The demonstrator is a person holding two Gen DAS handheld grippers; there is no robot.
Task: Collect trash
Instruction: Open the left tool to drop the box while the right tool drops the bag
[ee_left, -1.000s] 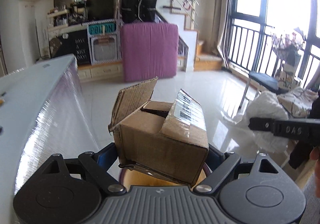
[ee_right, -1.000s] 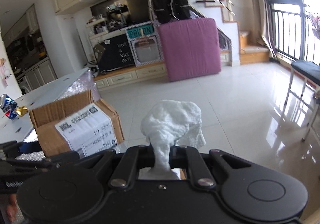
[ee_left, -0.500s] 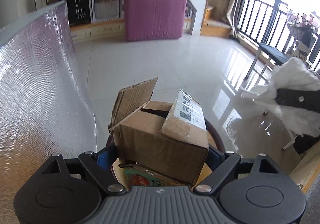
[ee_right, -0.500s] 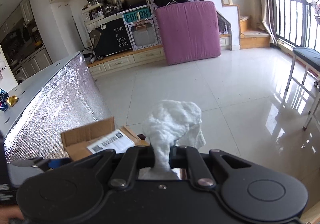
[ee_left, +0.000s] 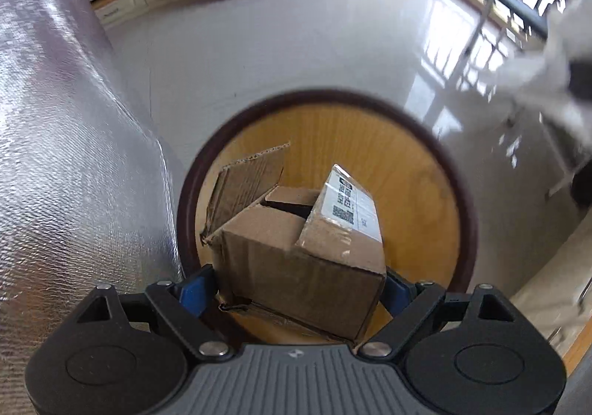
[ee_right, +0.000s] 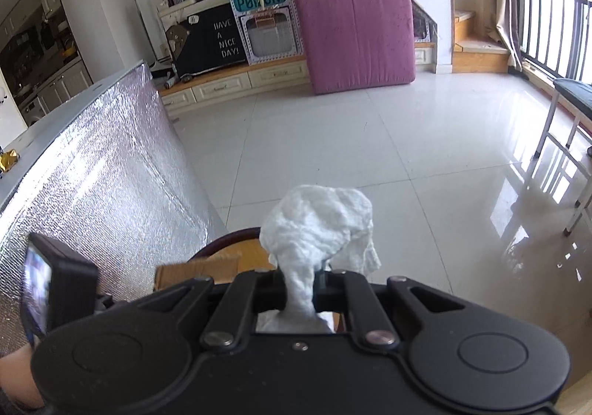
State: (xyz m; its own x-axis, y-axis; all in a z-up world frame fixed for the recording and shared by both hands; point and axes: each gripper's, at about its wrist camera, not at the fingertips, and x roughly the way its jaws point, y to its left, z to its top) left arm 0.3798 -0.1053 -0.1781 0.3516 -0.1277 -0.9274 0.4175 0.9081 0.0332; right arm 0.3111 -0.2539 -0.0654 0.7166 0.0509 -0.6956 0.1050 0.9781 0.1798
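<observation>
Cardboard box (ee_left: 296,252), brown, with one torn flap raised and a white printed label under clear tape on its top, sits clamped between the blue-padded fingers of the left gripper (ee_left: 294,285), held above the open mouth of a round bin (ee_left: 464,200) with a dark rim and wood-coloured inside. Crumpled white tissue (ee_right: 314,230) is pinched in the closed right gripper (ee_right: 300,291), just beside the bin. Silver foil sheeting (ee_left: 66,156) flanks the bin.

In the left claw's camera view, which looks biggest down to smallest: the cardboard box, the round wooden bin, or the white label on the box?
As they look, largest first:
1. Round wooden bin
2. Cardboard box, though nearness to the camera enlarges it
3. White label
</observation>
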